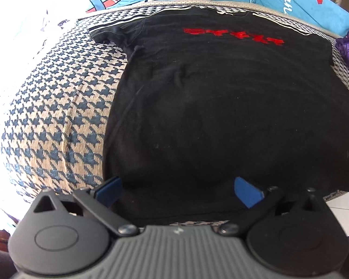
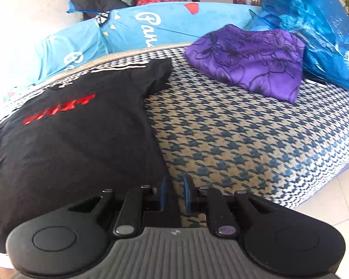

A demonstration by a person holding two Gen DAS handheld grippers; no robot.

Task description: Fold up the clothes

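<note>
A black T-shirt [image 1: 221,107] with red lettering lies spread flat on a houndstooth-covered bed [image 1: 58,121], collar at the far side. My left gripper [image 1: 178,193] is open, its blue fingers [image 1: 246,194] wide apart over the shirt's near hem. In the right wrist view the shirt [image 2: 69,139] lies at the left. My right gripper [image 2: 175,194] sits at the shirt's right hem corner with its blue fingers [image 2: 186,194] nearly together; a narrow gap shows between them and no cloth is clearly held.
A purple patterned garment [image 2: 251,62] lies on the bed at the far right, next to a blue plastic bag [image 2: 314,28]. Blue printed pillows [image 2: 139,30] line the far edge. Tiled floor [image 2: 332,200] shows past the bed's near right edge.
</note>
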